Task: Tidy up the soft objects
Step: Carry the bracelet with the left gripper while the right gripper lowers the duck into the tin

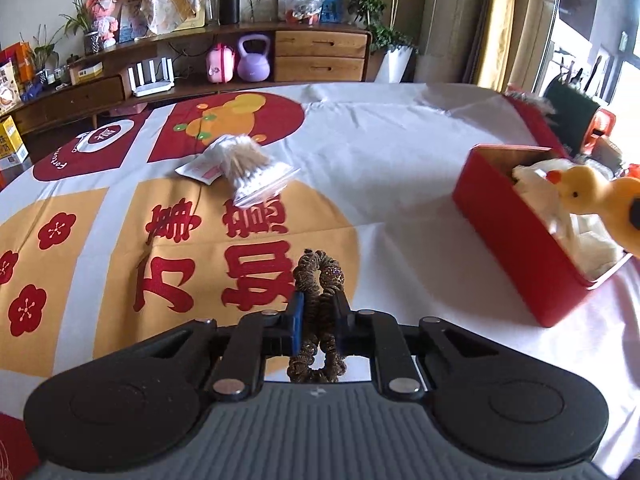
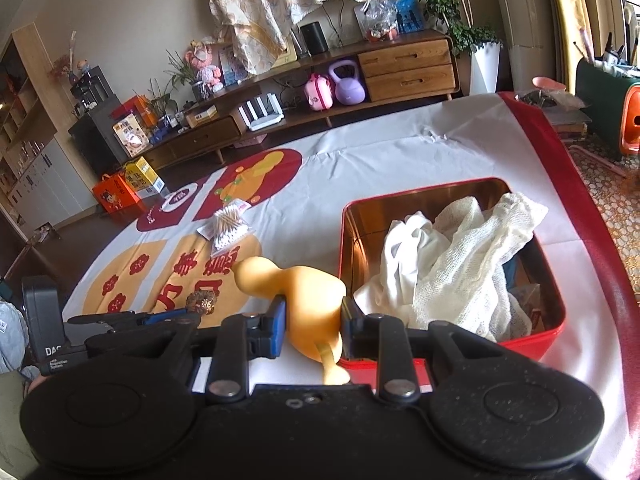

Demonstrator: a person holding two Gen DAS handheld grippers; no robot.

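My left gripper [image 1: 318,310] pinches the scrunchie [image 1: 318,280]: light, springy, grips anywhere on its loop. My right gripper [image 2: 314,312] clamps the duck [image 2: 308,300] by its body: soft, smooth, may squirt out.

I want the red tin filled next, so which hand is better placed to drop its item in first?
Probably the right. The right gripper holds the yellow duck right beside the red tin. The left gripper clamps the brown scrunchie farther off.
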